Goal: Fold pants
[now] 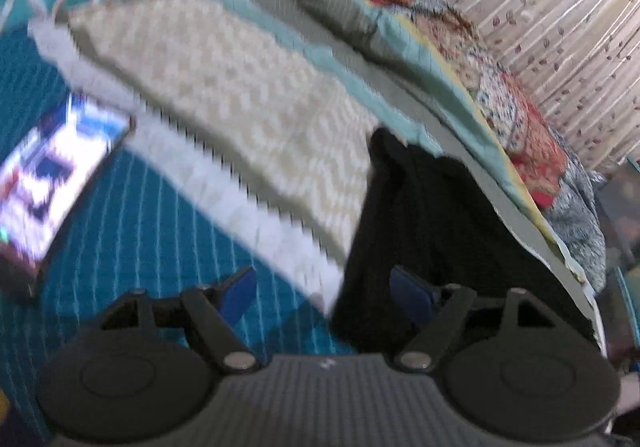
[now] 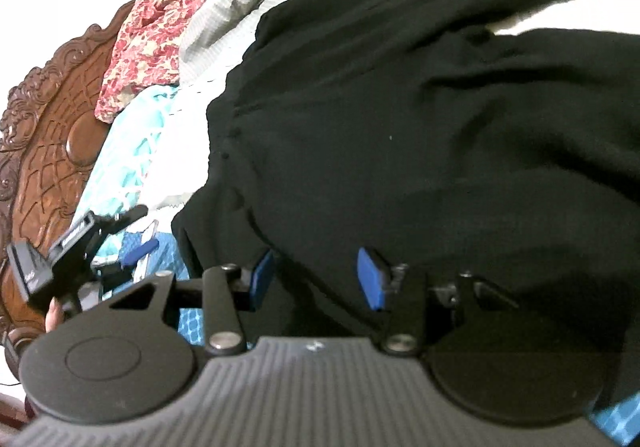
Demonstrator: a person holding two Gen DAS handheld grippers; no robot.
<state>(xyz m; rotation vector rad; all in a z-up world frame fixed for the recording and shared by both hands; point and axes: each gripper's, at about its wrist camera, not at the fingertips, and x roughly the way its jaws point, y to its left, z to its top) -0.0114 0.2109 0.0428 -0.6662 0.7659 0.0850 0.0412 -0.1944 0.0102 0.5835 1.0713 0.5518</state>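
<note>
A: The bed had a teal quilt [image 1: 132, 231] and a carved wooden headboard [image 2: 48, 135]. Where were the black pants [image 2: 420, 127]?

B: Spread just ahead of the right gripper [image 2: 316, 281], its jaws apart and empty over the cloth. The left gripper [image 1: 324, 289] was wide open, pants to its right.

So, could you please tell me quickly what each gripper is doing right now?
Left gripper: open, nothing between its fingers.
Right gripper: fingers apart over the black pants; a grip cannot be told.

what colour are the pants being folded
Plain black pants, no visible pattern; the right wrist view shows them best.
</note>
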